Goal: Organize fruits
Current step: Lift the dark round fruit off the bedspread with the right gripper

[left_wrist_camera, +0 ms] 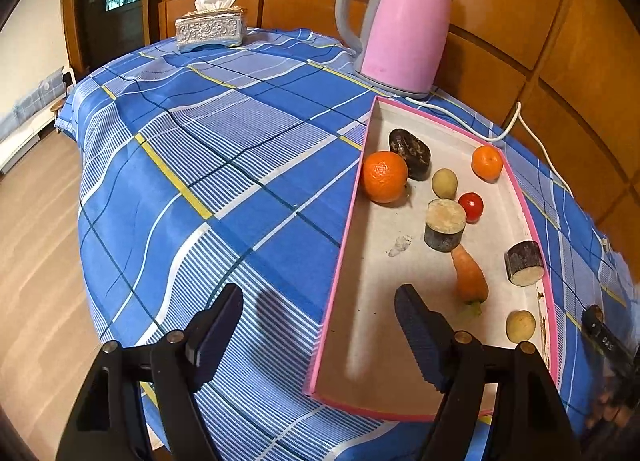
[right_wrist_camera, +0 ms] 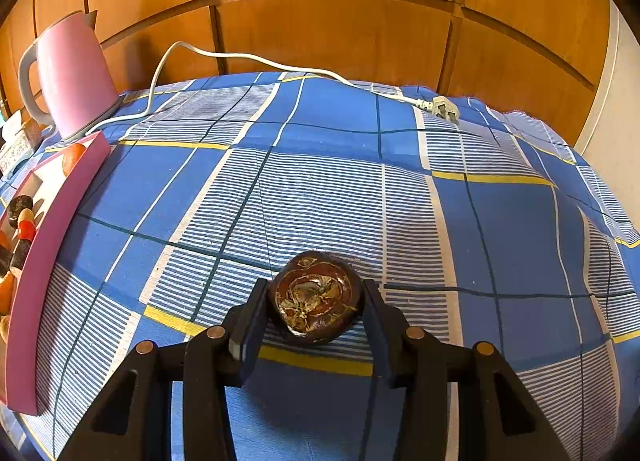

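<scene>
Both tongs hang over the blue plaid tablecloth (right_wrist_camera: 320,189); the right gripper (right_wrist_camera: 316,301) clamps a dark brown water chestnut (right_wrist_camera: 316,297) between its pads, just above or on the cloth, well apart from the pink-rimmed tray (right_wrist_camera: 52,229); the left gripper (left_wrist_camera: 320,313) stands wide and holds nothing, one finger over the cloth, the other over the tray's near end; in the tray lie a large orange (left_wrist_camera: 385,176), a small mandarin (left_wrist_camera: 487,162), another water chestnut (left_wrist_camera: 410,148), a cherry tomato (left_wrist_camera: 471,206), a carrot (left_wrist_camera: 470,275), two pale round fruits (left_wrist_camera: 444,183) and two dark-skinned cut stalk pieces (left_wrist_camera: 445,224); a pink kettle (left_wrist_camera: 400,21) stands just behind the tray.
</scene>
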